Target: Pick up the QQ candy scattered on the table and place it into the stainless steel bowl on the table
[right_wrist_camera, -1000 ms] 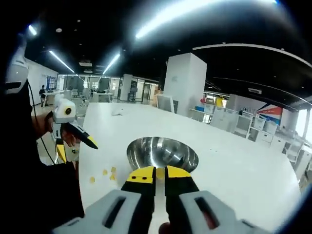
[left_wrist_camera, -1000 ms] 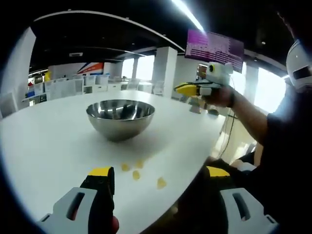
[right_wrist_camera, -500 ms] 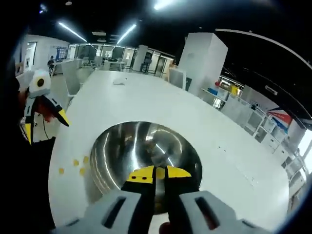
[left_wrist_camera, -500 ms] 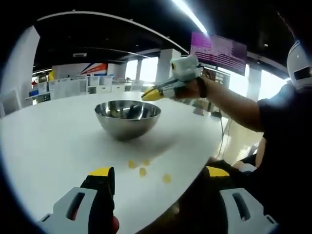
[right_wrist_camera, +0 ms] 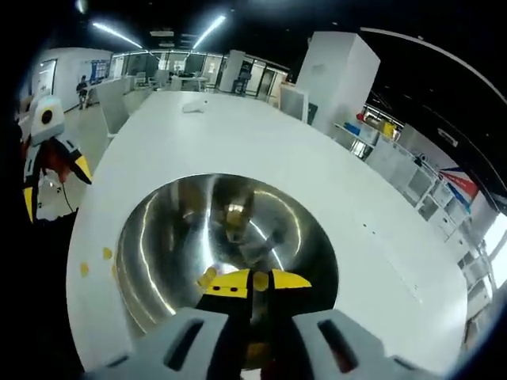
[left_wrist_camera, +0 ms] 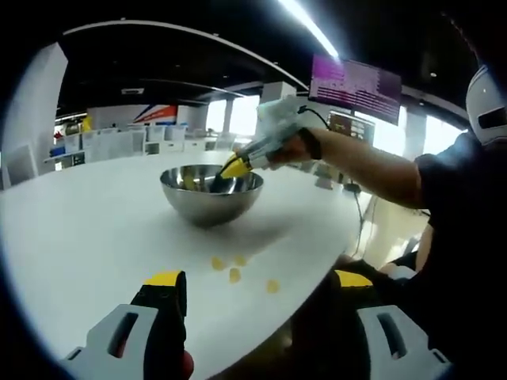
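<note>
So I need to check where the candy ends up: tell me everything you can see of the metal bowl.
The bowl is round, shiny metal, mirror-bright inside, standing upright on the white table. In the right gripper view its wide mouth sits right under the right claw, whose tips grip a yellow candy over it. Another yellow piece lies on the inner wall. A few loose candies lie on the table beside it, apart from it.

The right gripper (left_wrist_camera: pixel 230 168) hangs over the stainless steel bowl (left_wrist_camera: pixel 211 194), blocking its mouth from above; bare white table (left_wrist_camera: pixel 87 229) lies open all round it (left side especially), with loose QQ candies (left_wrist_camera: pixel 234 274) between bowl and near edge
</note>
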Motion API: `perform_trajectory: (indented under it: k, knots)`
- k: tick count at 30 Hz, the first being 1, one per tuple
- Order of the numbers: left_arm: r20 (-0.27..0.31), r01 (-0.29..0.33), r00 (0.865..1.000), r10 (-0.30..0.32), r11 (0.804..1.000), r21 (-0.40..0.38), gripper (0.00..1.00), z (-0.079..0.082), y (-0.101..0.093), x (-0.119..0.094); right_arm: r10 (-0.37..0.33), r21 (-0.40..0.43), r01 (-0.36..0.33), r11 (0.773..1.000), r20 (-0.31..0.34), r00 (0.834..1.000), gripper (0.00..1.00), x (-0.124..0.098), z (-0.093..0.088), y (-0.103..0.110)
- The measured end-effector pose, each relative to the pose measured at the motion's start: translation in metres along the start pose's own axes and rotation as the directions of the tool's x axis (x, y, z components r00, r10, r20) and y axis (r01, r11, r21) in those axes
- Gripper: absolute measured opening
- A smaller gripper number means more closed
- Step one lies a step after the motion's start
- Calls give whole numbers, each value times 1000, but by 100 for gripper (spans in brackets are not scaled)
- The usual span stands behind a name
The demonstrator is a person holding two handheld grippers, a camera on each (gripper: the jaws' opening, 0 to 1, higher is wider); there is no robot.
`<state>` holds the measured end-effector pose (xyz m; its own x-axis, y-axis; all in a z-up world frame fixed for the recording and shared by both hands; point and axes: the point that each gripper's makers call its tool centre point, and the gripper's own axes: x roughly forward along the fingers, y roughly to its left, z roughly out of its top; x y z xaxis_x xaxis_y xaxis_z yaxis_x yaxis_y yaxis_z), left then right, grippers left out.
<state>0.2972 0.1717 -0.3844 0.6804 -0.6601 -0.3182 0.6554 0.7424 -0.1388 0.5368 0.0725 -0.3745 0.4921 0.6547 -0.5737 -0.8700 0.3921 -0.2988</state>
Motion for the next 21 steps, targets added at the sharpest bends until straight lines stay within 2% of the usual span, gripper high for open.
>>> perform_trajectory:
  k: [2, 5, 15, 19, 21]
  knots:
    - [1, 2, 1000, -2, 1000, 2, 74, 0, 0, 0, 4, 1, -4, 1000, -4, 1000, 11, -1, 1, 2]
    - [0, 10, 1000, -10, 1000, 4, 74, 0, -3, 2, 19, -7, -19, 1000, -7, 1000, 22, -2, 2, 7]
    - [0, 13, 1000, -13, 1000, 15, 74, 2, -5, 2, 12, -26, -13, 1000, -5, 1000, 22, -11, 3, 11]
    - [-2, 13, 1000, -13, 1000, 17, 74, 2, -6, 2, -2, -28, 2, 1000, 27, 1000, 21, -25, 13, 12]
    - [-3, 15, 1000, -15, 1000, 17, 74, 2, -7, 2, -3, -26, 4, 1000, 68, 998, 21, -38, 21, 15]
